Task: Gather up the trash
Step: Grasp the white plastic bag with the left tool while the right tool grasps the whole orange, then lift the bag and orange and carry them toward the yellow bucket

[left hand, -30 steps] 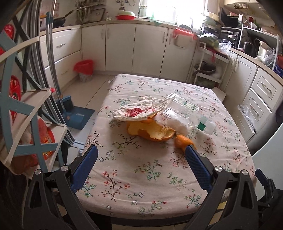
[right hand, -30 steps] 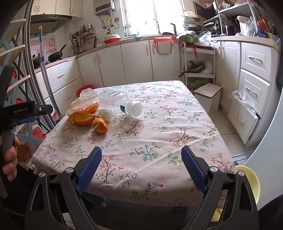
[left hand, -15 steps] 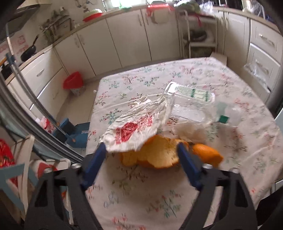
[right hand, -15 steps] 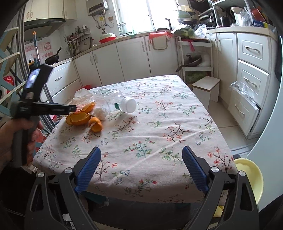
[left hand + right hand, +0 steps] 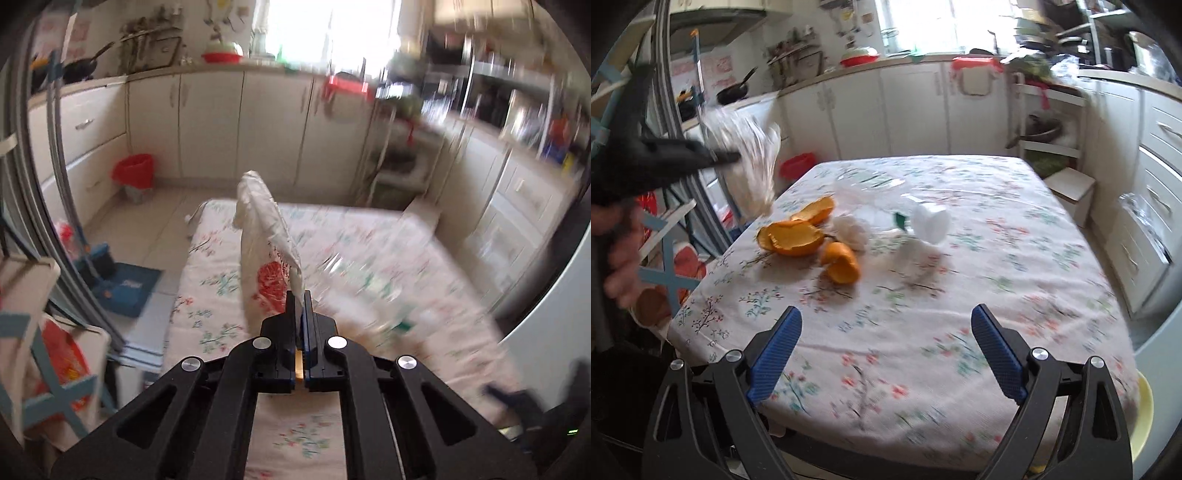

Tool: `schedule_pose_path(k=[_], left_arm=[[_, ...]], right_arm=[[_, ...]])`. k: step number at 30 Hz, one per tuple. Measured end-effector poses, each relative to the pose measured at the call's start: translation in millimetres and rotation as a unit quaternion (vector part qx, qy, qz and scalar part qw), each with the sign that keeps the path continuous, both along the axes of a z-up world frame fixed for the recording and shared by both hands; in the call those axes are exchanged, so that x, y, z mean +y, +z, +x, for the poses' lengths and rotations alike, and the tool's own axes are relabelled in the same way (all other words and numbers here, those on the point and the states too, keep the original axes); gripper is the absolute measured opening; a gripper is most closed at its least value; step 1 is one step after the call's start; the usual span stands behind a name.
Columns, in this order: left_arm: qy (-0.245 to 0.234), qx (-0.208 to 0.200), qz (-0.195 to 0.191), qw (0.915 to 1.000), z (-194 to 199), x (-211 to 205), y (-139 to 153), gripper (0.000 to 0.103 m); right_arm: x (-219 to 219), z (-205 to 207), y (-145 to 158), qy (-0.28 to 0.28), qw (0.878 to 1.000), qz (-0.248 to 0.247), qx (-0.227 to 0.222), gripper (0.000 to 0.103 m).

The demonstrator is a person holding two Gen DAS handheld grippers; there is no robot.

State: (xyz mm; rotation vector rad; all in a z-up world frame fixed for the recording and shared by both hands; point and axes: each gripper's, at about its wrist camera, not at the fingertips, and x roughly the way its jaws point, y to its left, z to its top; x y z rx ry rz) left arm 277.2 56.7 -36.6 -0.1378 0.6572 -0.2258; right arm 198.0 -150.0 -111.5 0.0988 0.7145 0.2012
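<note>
My left gripper (image 5: pixel 300 295) is shut on a white plastic bag with red print (image 5: pixel 266 240) and holds it lifted above the floral tablecloth (image 5: pixel 369 258). In the right wrist view the left gripper (image 5: pixel 733 158) and the hanging bag (image 5: pixel 753 162) are at the table's left edge. Orange peels (image 5: pixel 792 238) (image 5: pixel 840 262), a crumpled white tissue (image 5: pixel 851 232) and a clear plastic bottle with a white cap (image 5: pixel 929 221) lie on the table. My right gripper (image 5: pixel 886 354) is open and empty over the near table edge.
A red-lined trash bin (image 5: pixel 135 175) stands on the floor by the far cabinets. A blue dustpan and brush (image 5: pixel 122 277) lie left of the table. A chair with blue slats (image 5: pixel 661 251) is at the left. Drawers (image 5: pixel 1156 206) line the right.
My left gripper has closed on the plastic bag and lifted it off the peels. The right gripper has moved slightly closer to the table.
</note>
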Motion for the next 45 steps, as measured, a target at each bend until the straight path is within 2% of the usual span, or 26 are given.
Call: schedule_pose_path(k=[2, 3, 8, 11, 19, 24, 26, 27, 29, 35, 42, 45], left_arm=[[-0.008, -0.007, -0.046, 0.9989, -12, 8, 5, 0.002], [-0.01, -0.007, -0.053, 0.9985, -16, 9, 5, 0.002], [-0.007, -0.021, -0.054, 0.9983, -30, 13, 8, 0.002], [0.002, -0.016, -0.062, 0.9979, -28, 22, 7, 0.002], [-0.002, -0.017, -0.054, 0.9984, -28, 23, 8, 0.002], [-0.009, -0.017, -0.05, 0.9986, -28, 19, 9, 0.002], [-0.01, -0.015, -0.048, 0.9987, -28, 18, 8, 0.002], [-0.01, -0.014, -0.047, 0.9987, -27, 19, 8, 0.002], [-0.008, -0.01, -0.046, 0.9989, -25, 20, 6, 0.002], [-0.001, -0.003, -0.046, 0.9989, -22, 21, 1, 0.002], [-0.028, -0.017, -0.019, 0.9993, -29, -2, 1, 0.002], [-0.032, -0.019, -0.02, 0.9991, -37, -6, 0, 0.002]], right_arm=[[8, 10, -2, 0.011, 1.0, 0.0, 0.006, 0.089], [13, 16, -2, 0.018, 1.0, -0.001, 0.009, 0.089], [36, 43, -5, 0.041, 0.998, -0.032, 0.022, 0.089], [43, 61, -11, 0.044, 0.997, -0.047, 0.038, 0.084], [41, 83, -26, 0.046, 0.996, -0.036, 0.062, 0.073], [46, 87, -31, 0.058, 0.995, -0.037, 0.071, 0.055], [45, 88, -31, 0.057, 0.995, -0.035, 0.072, 0.035], [45, 88, -32, 0.056, 0.995, -0.035, 0.073, 0.03], [44, 86, -31, 0.057, 0.995, -0.034, 0.07, 0.026], [34, 70, -26, 0.054, 0.996, -0.025, 0.069, 0.023], [2, 32, -18, 0.03, 0.997, -0.015, 0.067, 0.023], [-13, 15, -10, 0.017, 0.998, -0.012, 0.056, 0.023]])
